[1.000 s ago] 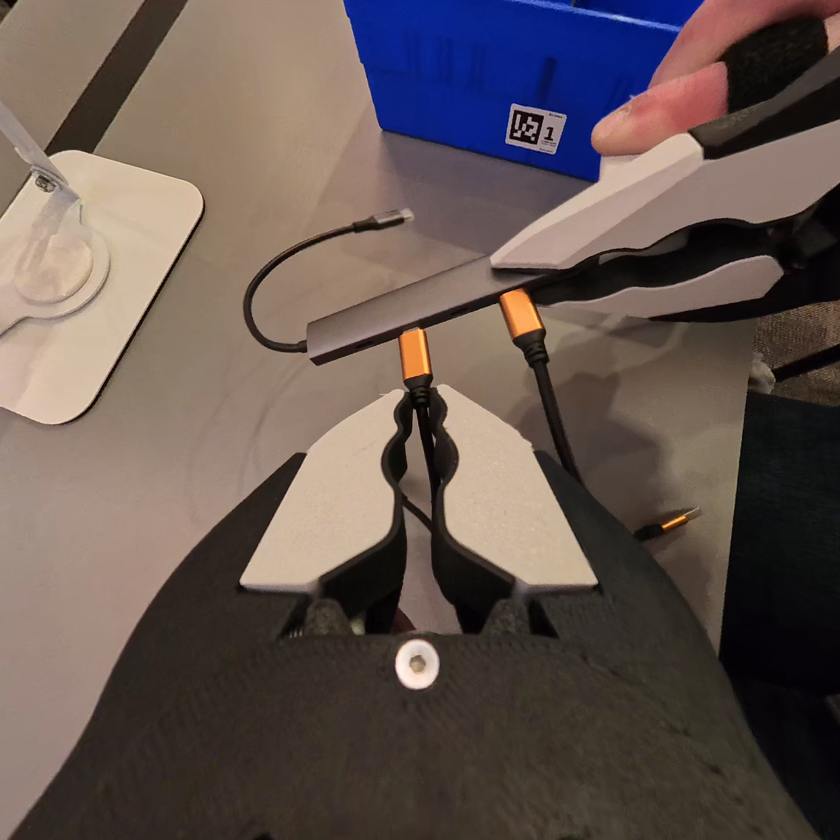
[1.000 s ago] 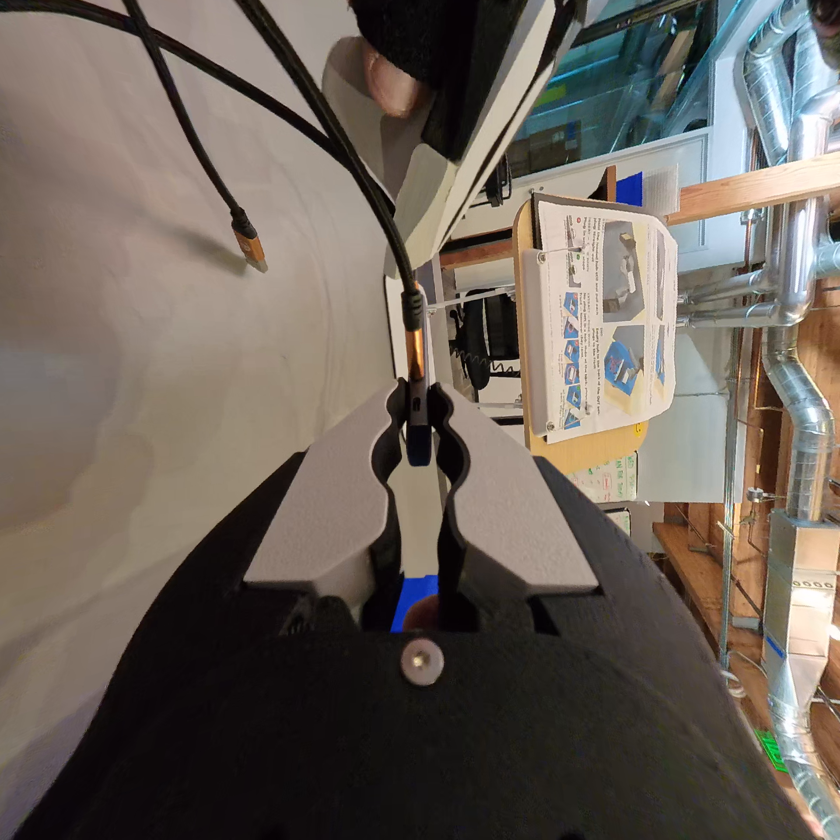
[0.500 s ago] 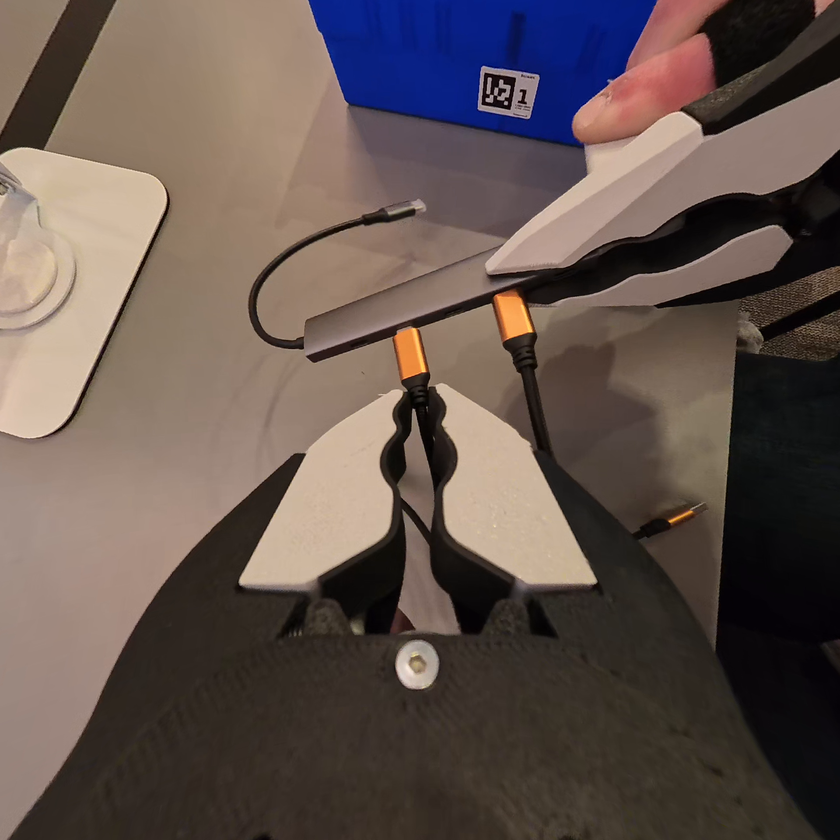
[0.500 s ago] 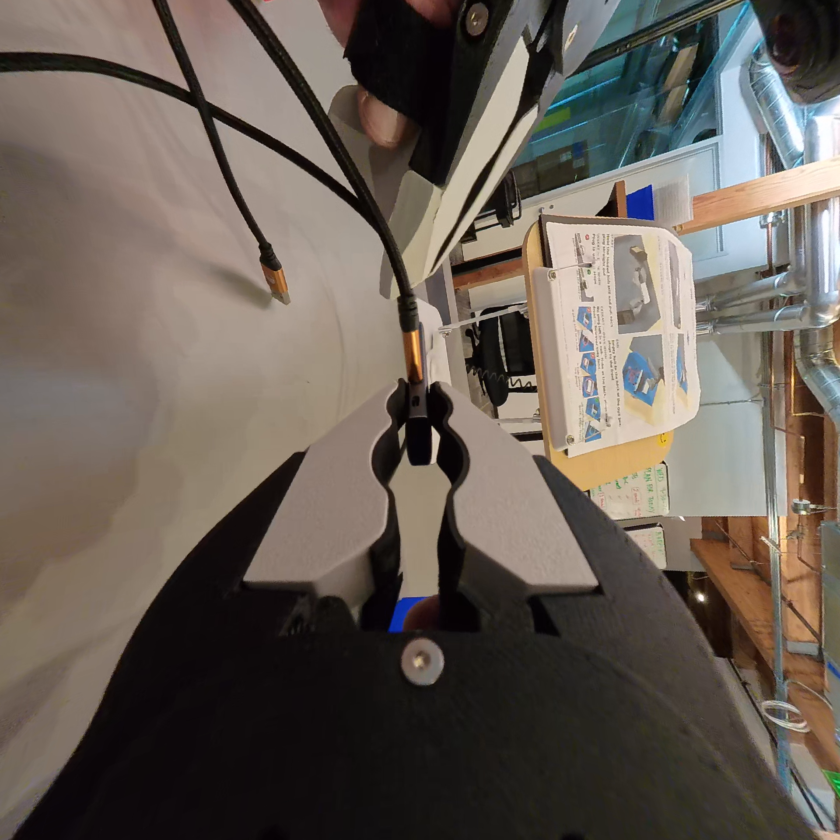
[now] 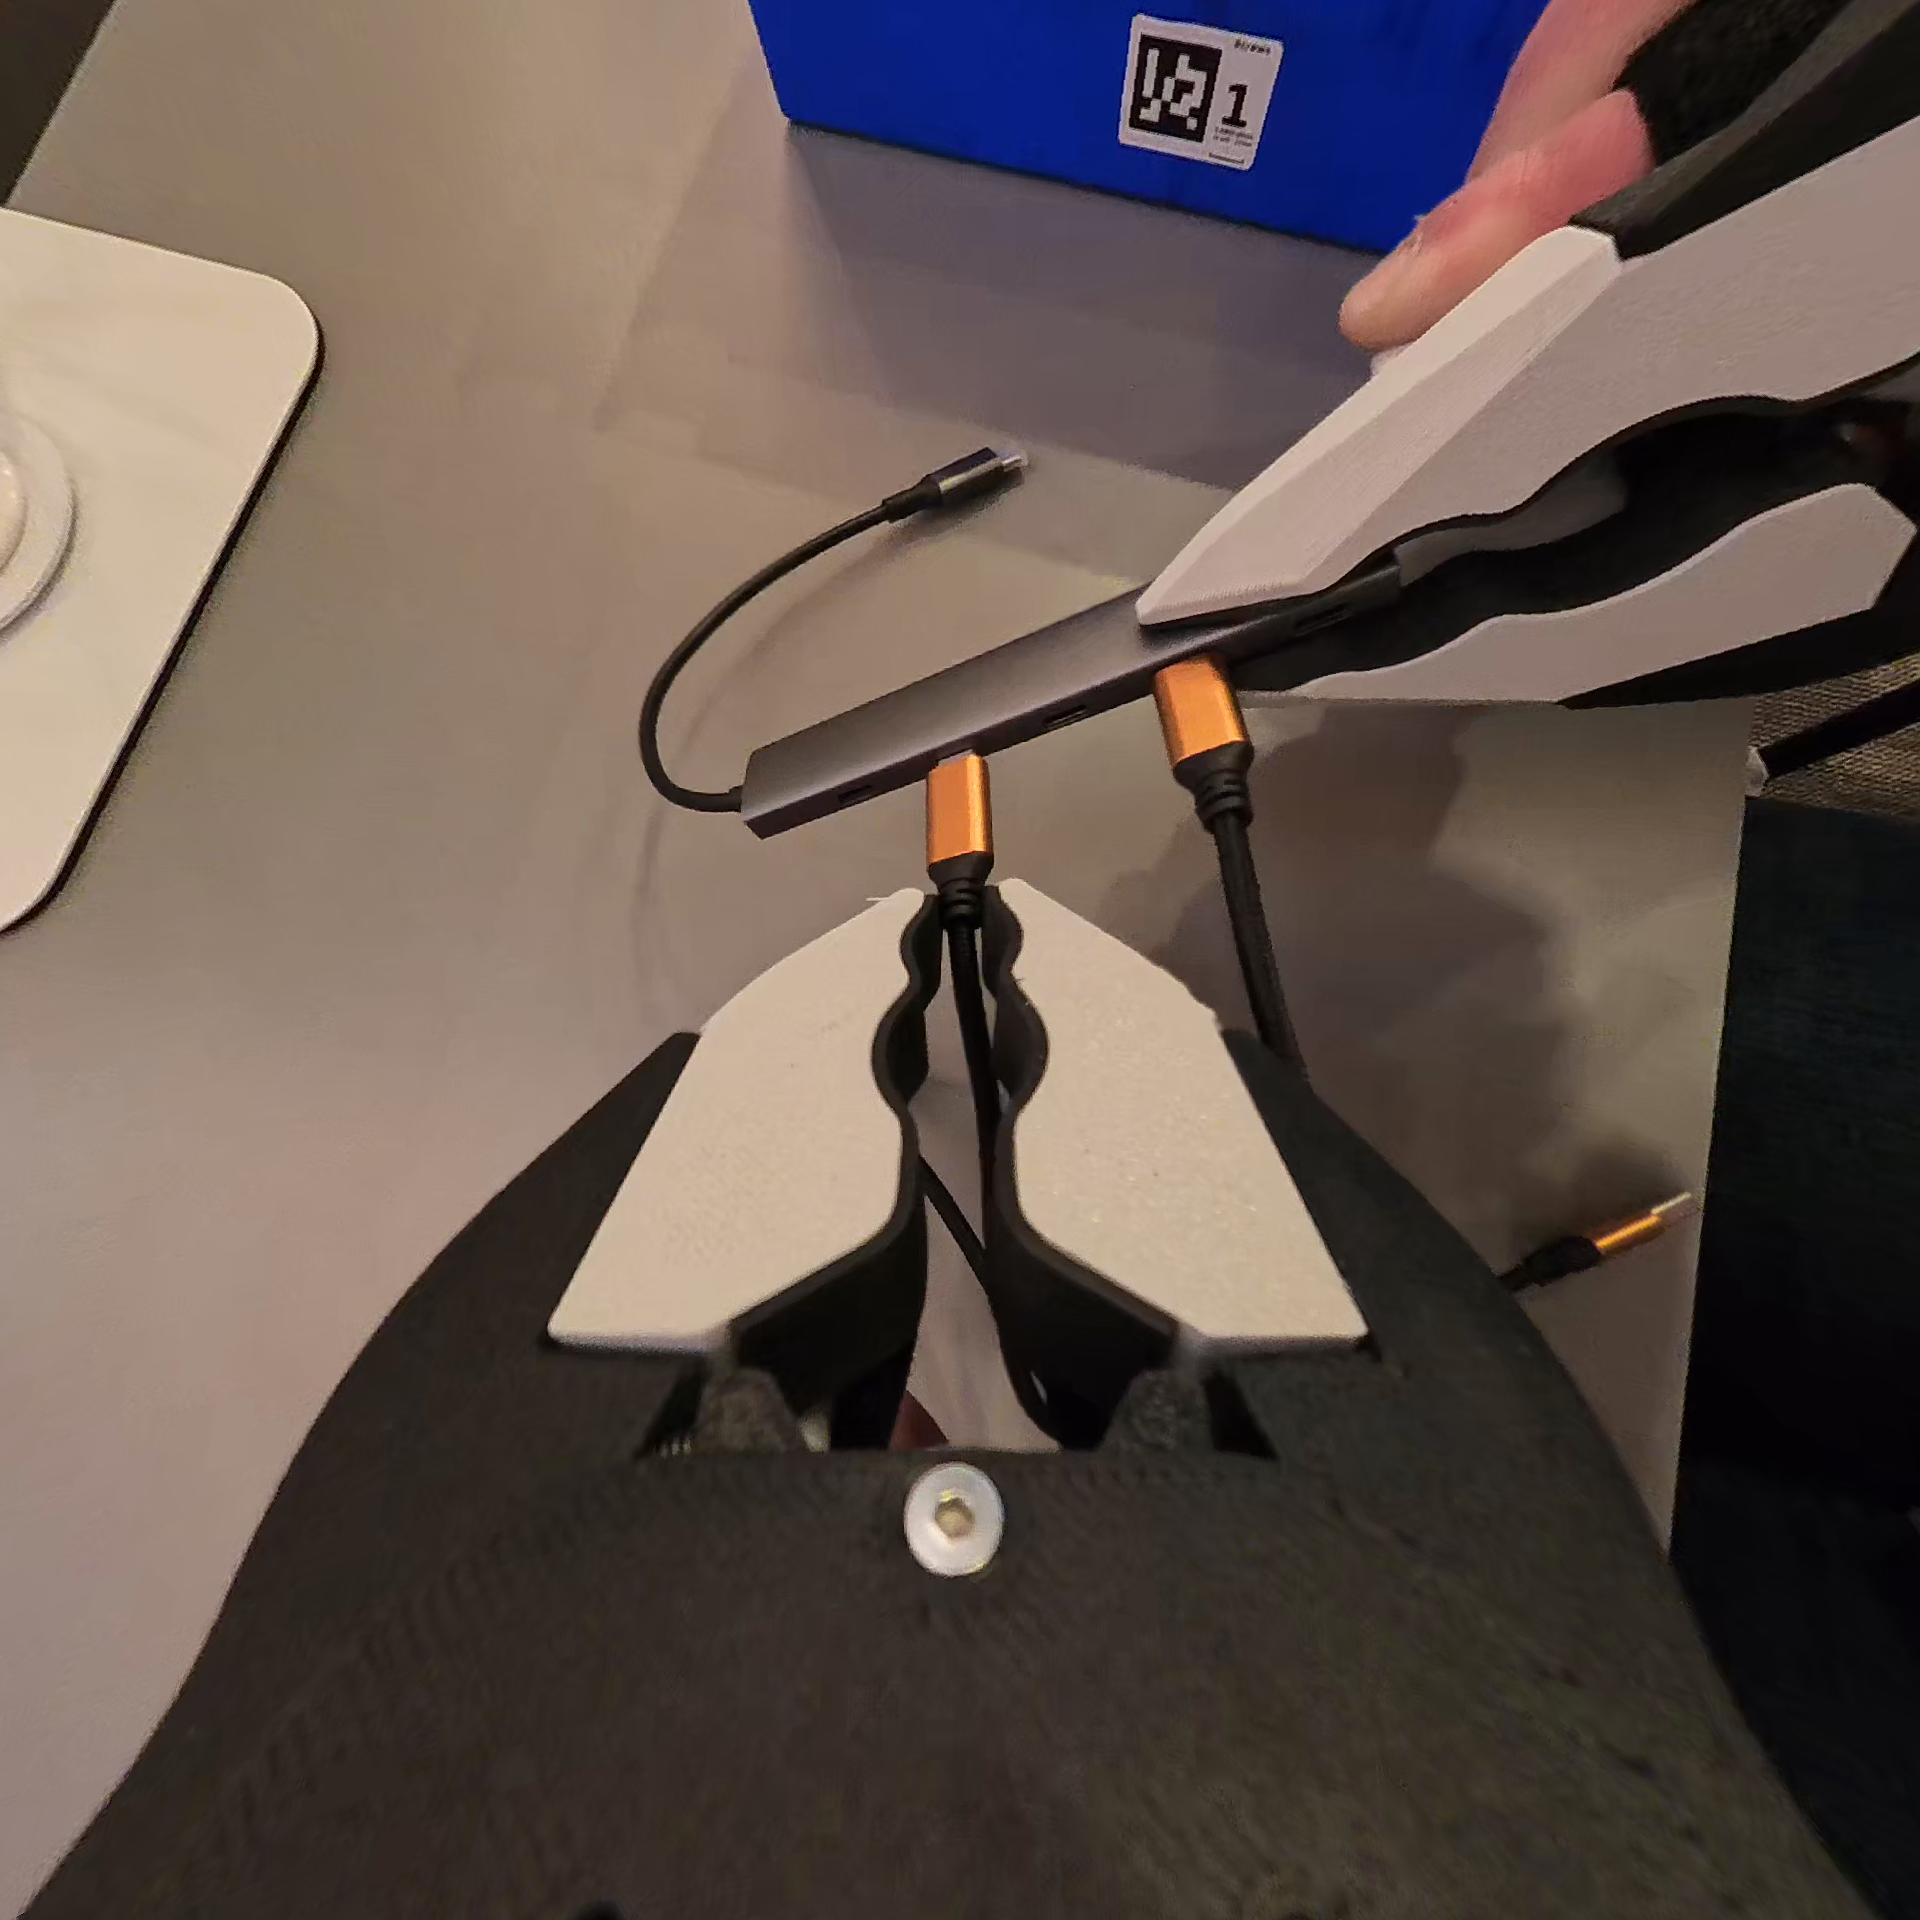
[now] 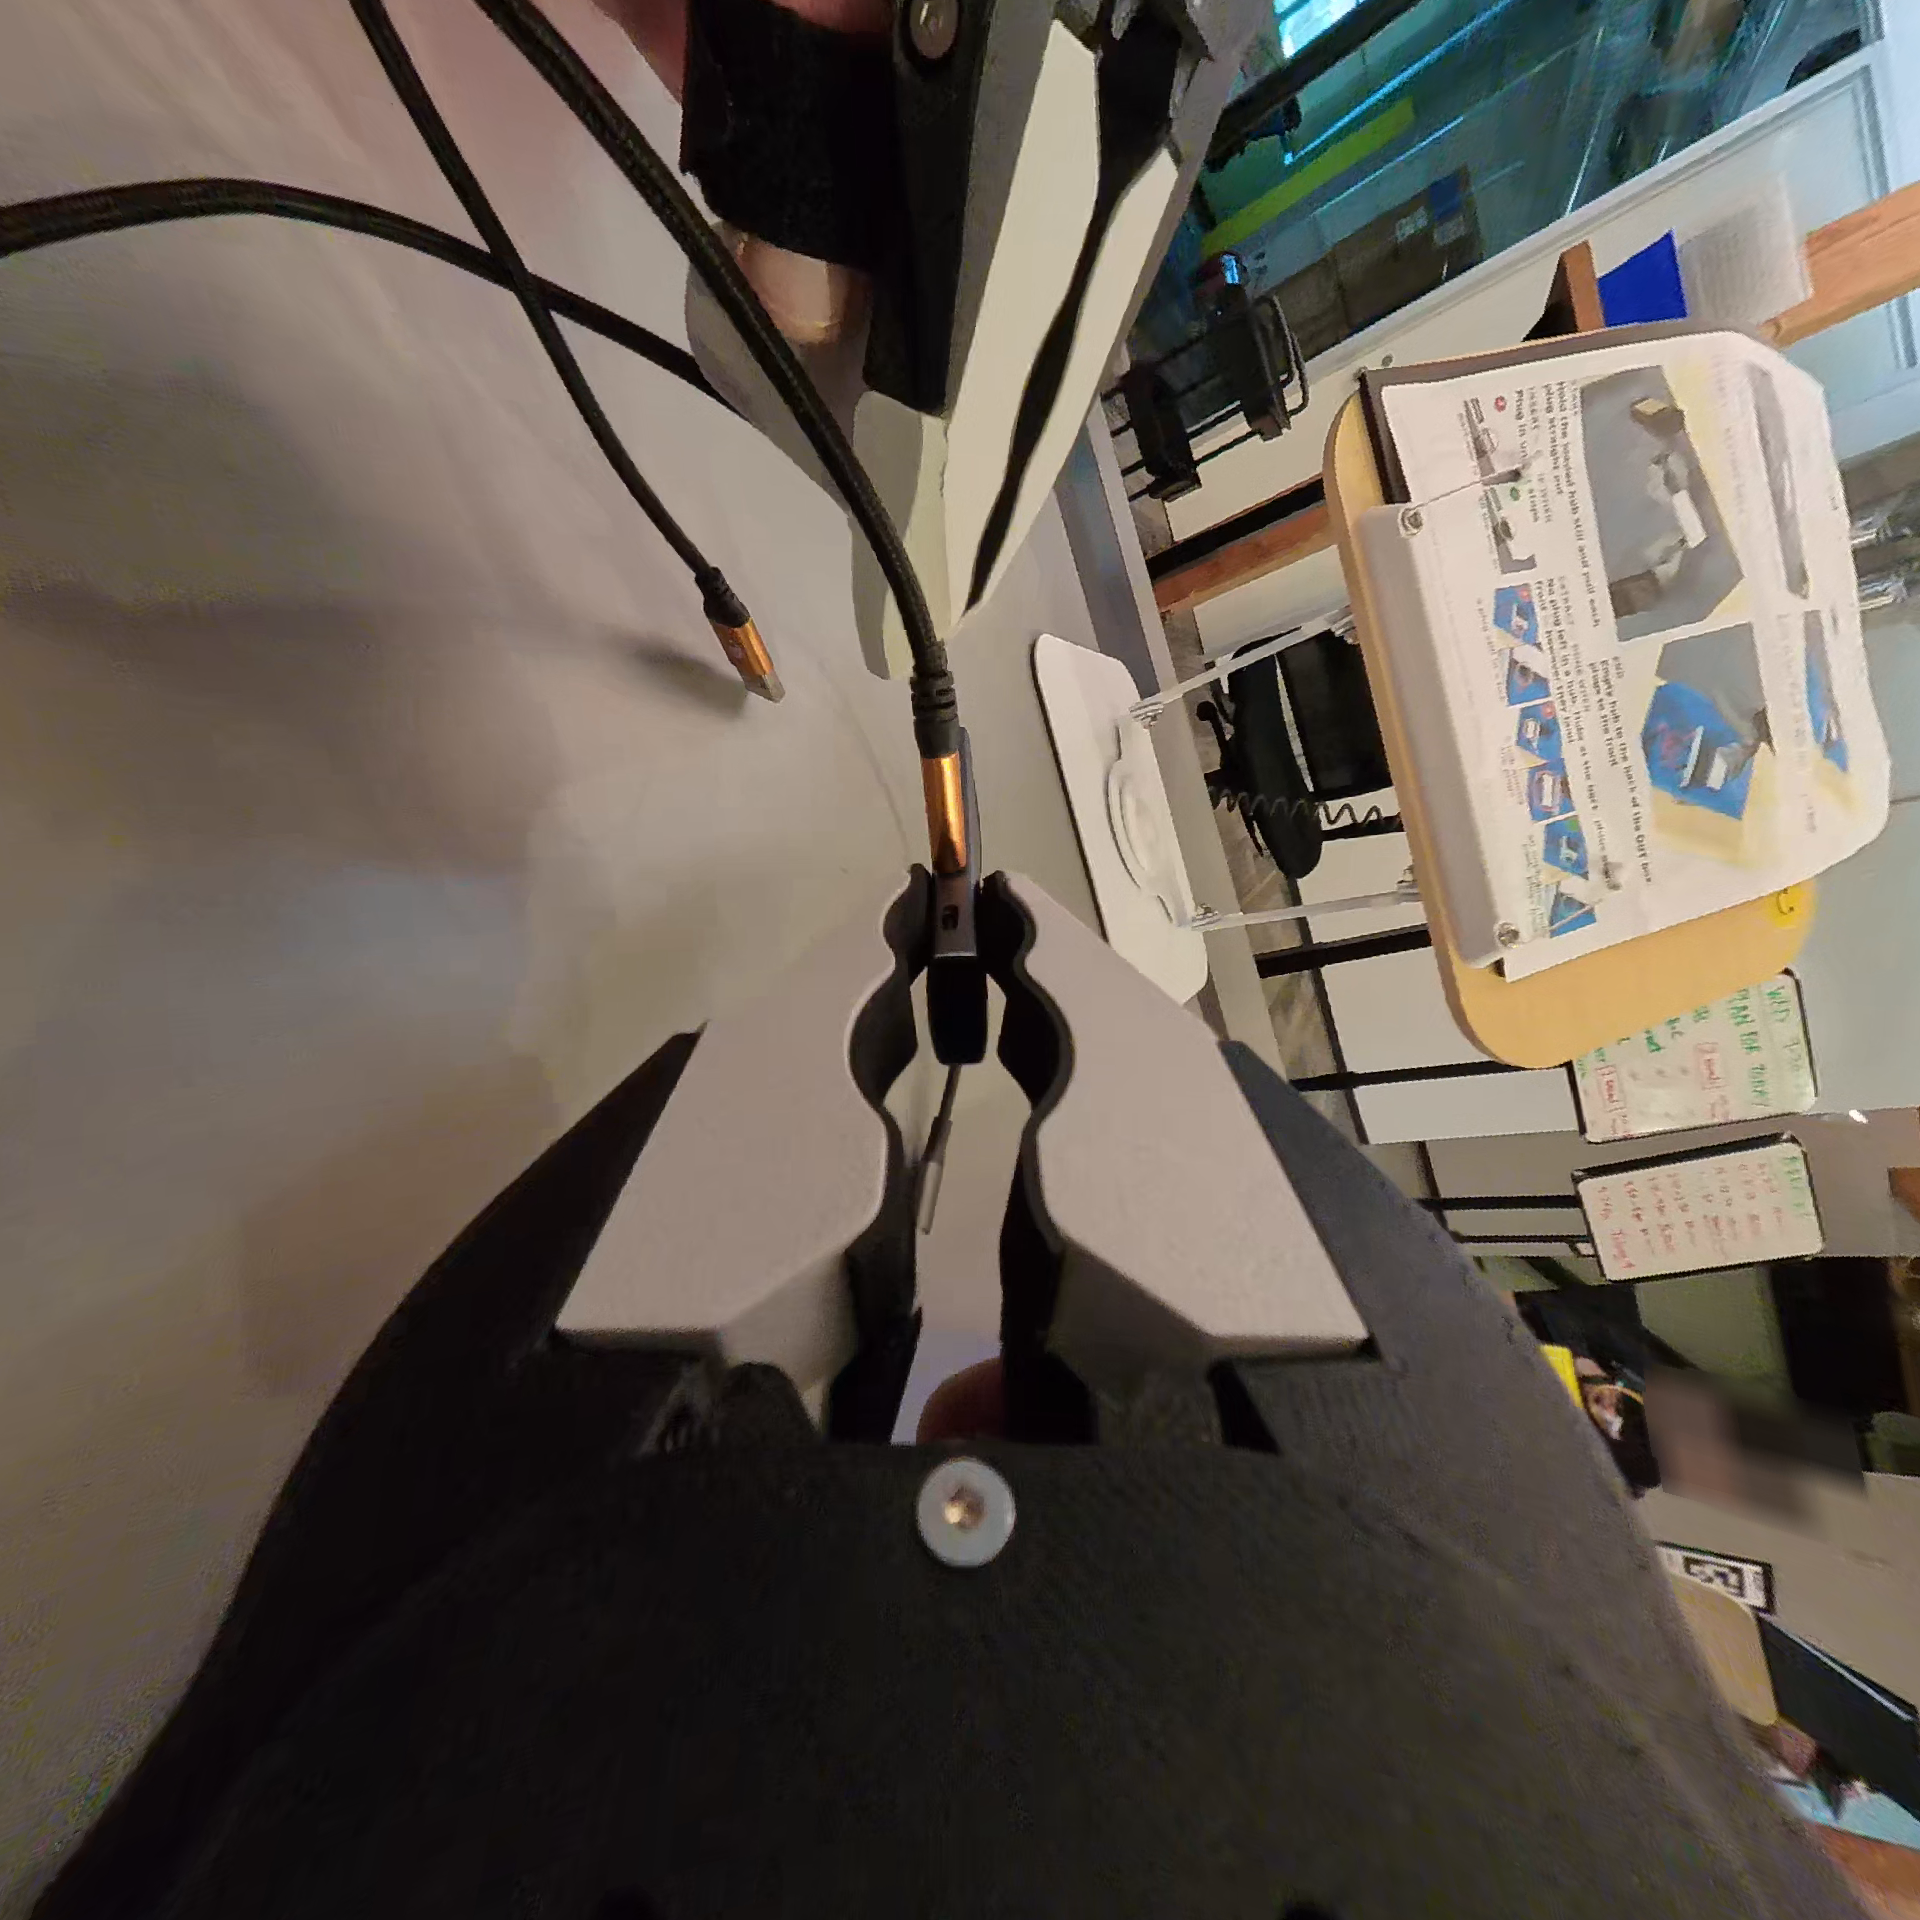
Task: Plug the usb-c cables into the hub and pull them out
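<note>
While the left tool (image 5: 964, 902) grips a black cable (image 5: 975, 1023) just behind its orange plug (image 5: 958, 812), the plug's tip sits at a port on the near edge of the hub (image 5: 997, 707); whether it is fully seated cannot be told. The right tool (image 5: 1236, 644) clamps the hub's right end flat between its fingers and holds it tilted above the bench (image 5: 436, 582), left end lower. A second orange plug (image 5: 1200, 717) is in a port farther right, just beside the right tool's lower finger. A third plug (image 5: 1631, 1236) lies loose on the bench to the near right, and the hub's own short lead (image 5: 727, 623) curls off its left end with its connector (image 5: 971, 473) resting toward the blue bin (image 5: 987, 94).

From the right wrist view the right tool (image 6: 954, 914) is narrow on the hub's end (image 6: 954, 925), with the orange plug (image 6: 945, 810) standing out past its tips.

The main risk is a skewed force. The left tool holds cable, not the plug's shell, so a push could buckle the cable and a pull could strain its collar or slip along the braid. Because the hub is held only at one end and tilted, any load near its free end could lever it round in the right tool's grip. An off-axis move could jam the plug. A pull might also drag the neighbouring cable (image 5: 1247, 914), which runs close past the left tool's right finger.
</note>
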The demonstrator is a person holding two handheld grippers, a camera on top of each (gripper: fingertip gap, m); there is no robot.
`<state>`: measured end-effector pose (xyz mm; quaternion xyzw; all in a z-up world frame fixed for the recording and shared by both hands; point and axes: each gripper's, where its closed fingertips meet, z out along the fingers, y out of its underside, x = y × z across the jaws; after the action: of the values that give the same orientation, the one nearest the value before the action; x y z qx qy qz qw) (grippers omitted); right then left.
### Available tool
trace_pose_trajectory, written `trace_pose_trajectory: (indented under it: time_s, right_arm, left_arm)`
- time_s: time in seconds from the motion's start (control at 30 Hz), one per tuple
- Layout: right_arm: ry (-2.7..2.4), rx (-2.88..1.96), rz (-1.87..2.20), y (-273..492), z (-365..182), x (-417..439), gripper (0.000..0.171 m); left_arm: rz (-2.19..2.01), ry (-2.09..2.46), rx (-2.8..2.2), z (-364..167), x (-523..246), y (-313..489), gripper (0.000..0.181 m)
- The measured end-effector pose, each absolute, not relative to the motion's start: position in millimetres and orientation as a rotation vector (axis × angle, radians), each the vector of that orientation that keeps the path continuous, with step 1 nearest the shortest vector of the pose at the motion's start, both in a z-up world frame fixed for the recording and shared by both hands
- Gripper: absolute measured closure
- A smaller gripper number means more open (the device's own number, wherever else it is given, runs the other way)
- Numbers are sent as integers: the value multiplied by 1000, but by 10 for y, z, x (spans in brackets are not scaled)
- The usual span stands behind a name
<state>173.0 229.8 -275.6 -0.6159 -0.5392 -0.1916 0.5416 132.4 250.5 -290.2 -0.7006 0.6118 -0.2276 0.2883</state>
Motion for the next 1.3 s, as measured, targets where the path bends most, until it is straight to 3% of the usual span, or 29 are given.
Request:
trace_pose_trajectory:
  time_s: [0.53, 0.9, 1.17, 1.3]
  right_arm:
    - [-1209, -1531, -337, 2296, -2757, 1739, 164]
    - [-1211, -1545, -275, 2304, -2724, 1725, 164]
    - [-1207, -1533, -224, 2277, -2649, 1658, 164]
    - [-1215, -1526, -224, 2268, -2634, 1630, 164]
  left_arm:
    - [-354, 1682, -1695, -2816, 1337, 2580, 164]
    - [-55, 1910, -1338, -2703, 1449, 2572, 142]
    - [149, 2058, -1167, -2910, 1532, 2568, 151]
    - [249, 2035, -1061, -2898, 1576, 2613, 171]
